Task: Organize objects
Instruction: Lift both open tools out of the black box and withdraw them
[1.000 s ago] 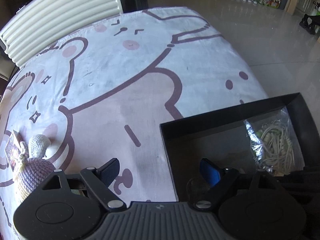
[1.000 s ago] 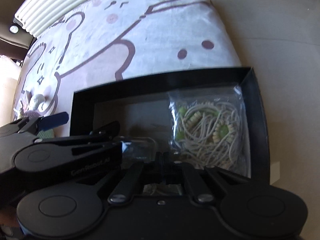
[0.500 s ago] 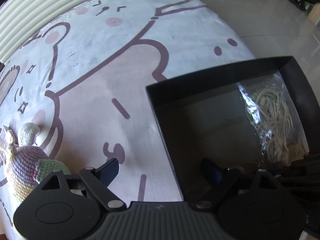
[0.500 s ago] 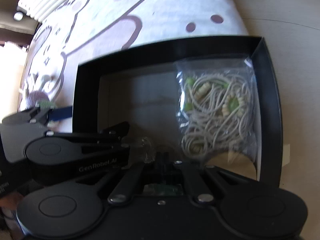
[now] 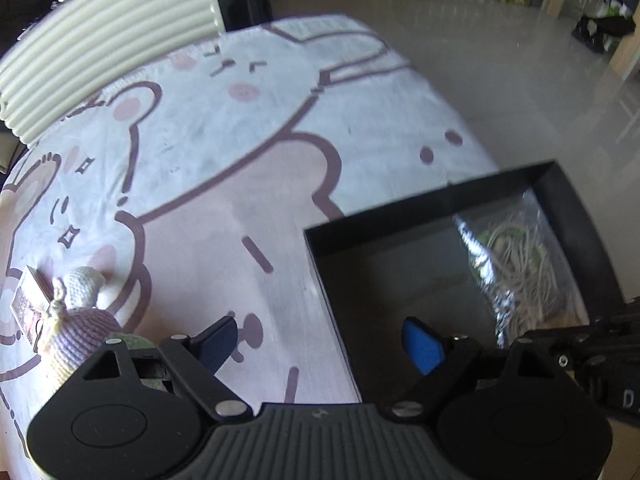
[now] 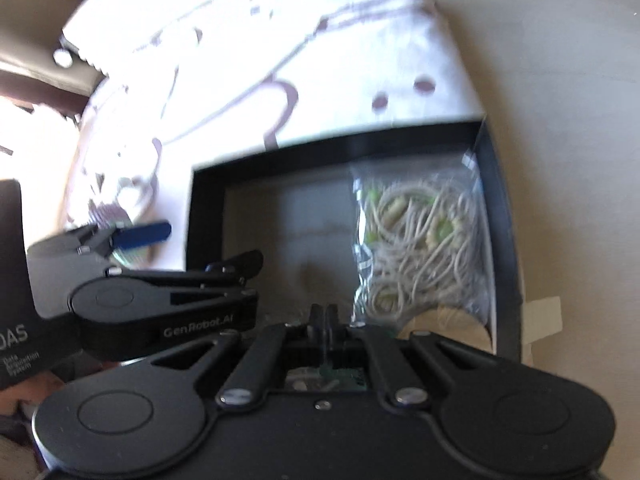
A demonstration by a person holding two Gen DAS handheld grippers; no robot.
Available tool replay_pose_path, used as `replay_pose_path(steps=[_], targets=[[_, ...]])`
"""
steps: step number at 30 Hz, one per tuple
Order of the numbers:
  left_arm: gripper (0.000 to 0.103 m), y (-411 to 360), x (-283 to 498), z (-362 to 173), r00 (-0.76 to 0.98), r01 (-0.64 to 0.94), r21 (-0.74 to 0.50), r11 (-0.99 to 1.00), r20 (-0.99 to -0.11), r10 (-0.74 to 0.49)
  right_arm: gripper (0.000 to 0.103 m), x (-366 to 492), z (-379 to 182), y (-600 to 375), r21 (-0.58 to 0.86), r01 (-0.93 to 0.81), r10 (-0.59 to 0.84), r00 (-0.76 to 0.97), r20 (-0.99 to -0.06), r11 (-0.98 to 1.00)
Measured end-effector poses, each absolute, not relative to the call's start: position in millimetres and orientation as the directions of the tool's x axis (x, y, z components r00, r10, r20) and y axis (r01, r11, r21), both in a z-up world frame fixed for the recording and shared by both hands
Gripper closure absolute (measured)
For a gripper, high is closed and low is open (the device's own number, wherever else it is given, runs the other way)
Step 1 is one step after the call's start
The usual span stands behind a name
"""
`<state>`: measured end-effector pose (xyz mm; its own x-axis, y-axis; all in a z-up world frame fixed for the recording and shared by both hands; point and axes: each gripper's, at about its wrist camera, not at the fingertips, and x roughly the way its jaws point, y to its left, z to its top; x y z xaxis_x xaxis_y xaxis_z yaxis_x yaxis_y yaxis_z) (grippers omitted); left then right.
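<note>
My left gripper (image 5: 320, 340) is spread wide, blue pads far apart, nothing between them — one pad hangs over the cartoon-print cloth (image 5: 224, 184), the other inside the black box (image 5: 448, 196), so the box's near wall runs up between my fingers. My right gripper (image 6: 323, 316) has its fingers pressed together down at the near edge of that same box (image 6: 336, 148); whether anything is pinched there, I can't tell — too dark and blurred.

Counting: one black box, open on top. One clear bag of cords (image 5: 520, 268) with pale and green beads lies inside it, ahead and right of my left gripper, straight ahead and a little right of my right one (image 6: 420, 240). One crocheted lilac toy (image 5: 76, 336) sits on the cloth just left of my left finger, with one small card (image 5: 28, 300) just beyond it. One ribbed cream case (image 5: 108, 48) at the cloth's far edge.
</note>
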<state>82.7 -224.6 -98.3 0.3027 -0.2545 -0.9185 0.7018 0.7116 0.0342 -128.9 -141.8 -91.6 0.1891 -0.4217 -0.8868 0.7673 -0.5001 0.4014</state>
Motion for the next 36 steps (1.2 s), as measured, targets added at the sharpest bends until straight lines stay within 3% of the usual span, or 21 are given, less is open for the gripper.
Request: replay_pose_path(steps=[4, 8, 25, 31, 36], targets=[[0.014, -217, 77, -84, 0.322, 0.693, 0.024, 0.72, -0.905, -0.279, 0.1, -133, -71, -132, 0.373, 0.769, -0.477, 0.102, -0.873, -0.519], [0.014, -211, 73, -70, 0.331, 0.695, 0.015, 0.719, -0.895, -0.3, 0.091, -131, -57, -128, 0.296, 0.78, -0.484, -0.01, -0.875, -0.551], [0.014, -174, 32, -21, 0.381, 0.698, 0.011, 0.716, -0.853, -0.358, 0.072, -113, -23, -64, 0.202, 0.744, -0.502, -0.202, -0.841, -0.637], [0.013, -162, 22, -9, 0.395, 0.693, 0.01, 0.721, -0.842, -0.367, 0.059, -103, -13, -50, 0.181, 0.739, -0.505, -0.24, -0.829, -0.649], [0.007, -155, 13, -1, 0.398, 0.692, 0.001, 0.722, -0.835, -0.379, 0.04, -95, -6, -42, 0.139, 0.743, -0.492, -0.279, -0.825, -0.655]])
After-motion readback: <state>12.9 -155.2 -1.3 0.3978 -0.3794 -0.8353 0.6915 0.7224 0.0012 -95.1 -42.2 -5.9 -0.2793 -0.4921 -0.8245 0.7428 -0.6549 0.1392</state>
